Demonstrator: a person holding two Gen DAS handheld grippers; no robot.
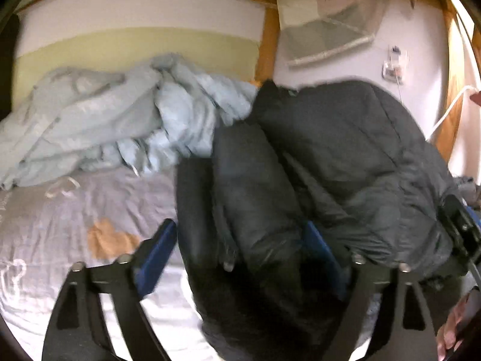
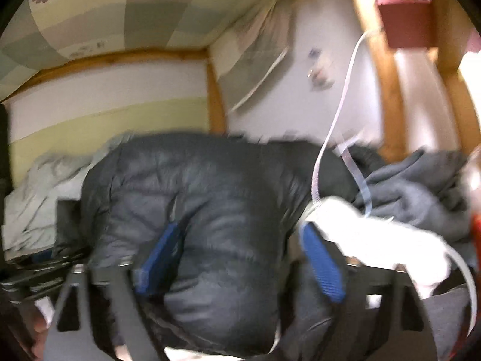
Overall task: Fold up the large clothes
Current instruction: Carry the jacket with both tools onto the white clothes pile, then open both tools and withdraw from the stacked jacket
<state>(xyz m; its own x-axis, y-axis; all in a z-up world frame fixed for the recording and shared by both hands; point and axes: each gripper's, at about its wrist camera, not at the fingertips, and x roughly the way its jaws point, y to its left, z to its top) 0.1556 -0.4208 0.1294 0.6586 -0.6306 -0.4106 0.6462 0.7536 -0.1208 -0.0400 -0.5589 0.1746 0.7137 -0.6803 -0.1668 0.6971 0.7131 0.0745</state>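
Note:
A large dark puffer jacket [image 1: 345, 156] is bunched and lifted above the bed; it also fills the middle of the right wrist view [image 2: 210, 186]. My left gripper [image 1: 240, 255] has its blue pads [image 1: 157, 258] spread wide with a thick fold of the jacket between them. My right gripper [image 2: 240, 258] also has its blue pads [image 2: 323, 264] wide apart around a bulging part of the jacket. The other gripper shows at the right edge of the left wrist view [image 1: 463, 231]. Both views are blurred by motion.
A grey printed bedsheet [image 1: 75, 210] covers the bed. A crumpled light blue duvet [image 1: 120, 120] lies at the back left by the wall. Grey clothing [image 2: 421, 192] and a white item with a ribbon [image 2: 375, 234] lie at the right. Wooden bed frame posts [image 2: 387, 90] stand behind.

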